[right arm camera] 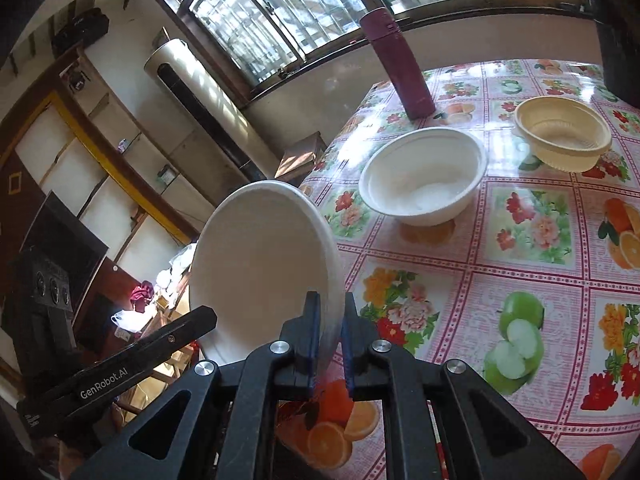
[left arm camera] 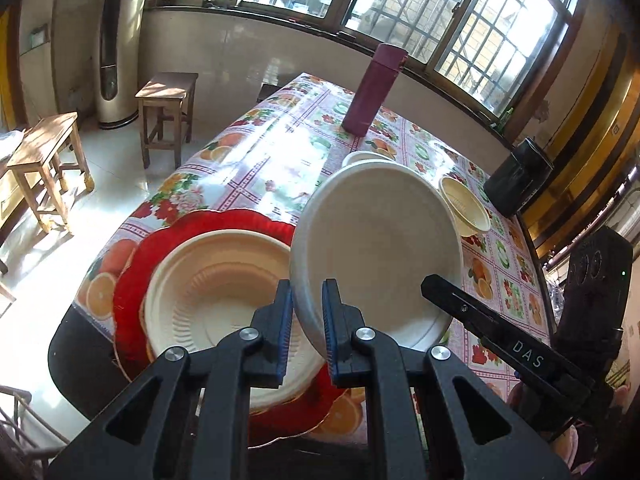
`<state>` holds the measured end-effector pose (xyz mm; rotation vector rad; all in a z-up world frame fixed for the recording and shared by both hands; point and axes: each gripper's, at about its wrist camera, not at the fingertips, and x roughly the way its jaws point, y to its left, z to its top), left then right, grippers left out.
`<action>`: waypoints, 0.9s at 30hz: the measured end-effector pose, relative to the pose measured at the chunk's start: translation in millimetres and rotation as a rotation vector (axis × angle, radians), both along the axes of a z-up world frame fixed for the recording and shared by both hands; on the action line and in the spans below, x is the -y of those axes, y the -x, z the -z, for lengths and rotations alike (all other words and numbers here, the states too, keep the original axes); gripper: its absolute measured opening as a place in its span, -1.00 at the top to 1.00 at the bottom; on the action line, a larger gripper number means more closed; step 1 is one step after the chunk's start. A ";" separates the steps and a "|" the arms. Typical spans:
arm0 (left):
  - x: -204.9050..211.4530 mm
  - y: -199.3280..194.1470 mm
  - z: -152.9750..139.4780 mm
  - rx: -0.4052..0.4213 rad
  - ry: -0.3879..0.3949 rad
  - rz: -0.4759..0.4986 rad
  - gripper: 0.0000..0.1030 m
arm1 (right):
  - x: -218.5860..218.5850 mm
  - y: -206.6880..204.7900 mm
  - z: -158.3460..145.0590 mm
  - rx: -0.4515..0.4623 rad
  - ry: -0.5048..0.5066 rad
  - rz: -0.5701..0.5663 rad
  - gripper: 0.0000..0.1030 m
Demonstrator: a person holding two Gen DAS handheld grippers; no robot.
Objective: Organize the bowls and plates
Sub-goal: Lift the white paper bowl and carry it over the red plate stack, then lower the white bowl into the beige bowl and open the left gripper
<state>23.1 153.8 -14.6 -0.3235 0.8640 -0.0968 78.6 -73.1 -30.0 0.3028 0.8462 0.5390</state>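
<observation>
Glossy floral-and-fruit oilcloth covers the table [right arm camera: 520,248], which spreads ahead of both grippers and carries everything else. Largest on it is the red scalloped platter [left arm camera: 136,264], low and left of the left gripper [left arm camera: 306,320], with a cream ribbed paper plate [left arm camera: 208,288] lying in it directly under that gripper's left finger. Both tools are clenched on one white round paper plate [left arm camera: 376,248], held tilted on edge above the table: the left gripper pinches its near rim from one side, and the right gripper [right arm camera: 330,340] pinches the rim from the other, its blue pads tight against the plate's thin edge. From the right gripper's view, a white paper bowl [right arm camera: 424,176] sits ahead and slightly right, a cream ribbed plastic bowl [right arm camera: 564,136] lies farther right, well apart from it, and a tall maroon flask [right arm camera: 400,68] stands upright behind them near the table's far edge. Off the table, wooden stools [left arm camera: 44,160] stand on the tiled floor far to the left of the left gripper, clear of the plates.
</observation>
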 end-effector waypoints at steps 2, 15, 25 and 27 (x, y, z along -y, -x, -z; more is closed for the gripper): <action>-11.1 7.5 6.4 -0.004 -0.020 -0.025 0.79 | -17.4 2.7 6.9 -0.010 0.025 -0.029 0.79; -50.6 21.7 41.4 -0.099 -0.030 -0.099 0.78 | -90.5 16.9 25.8 0.038 0.228 -0.111 0.72; -68.1 30.1 33.6 -0.057 -0.032 -0.143 -0.56 | -85.7 26.4 13.1 0.129 0.231 -0.141 -0.30; -70.1 32.2 28.1 -0.033 -0.046 -0.159 -0.72 | -77.2 28.4 5.3 0.162 0.208 -0.150 -0.36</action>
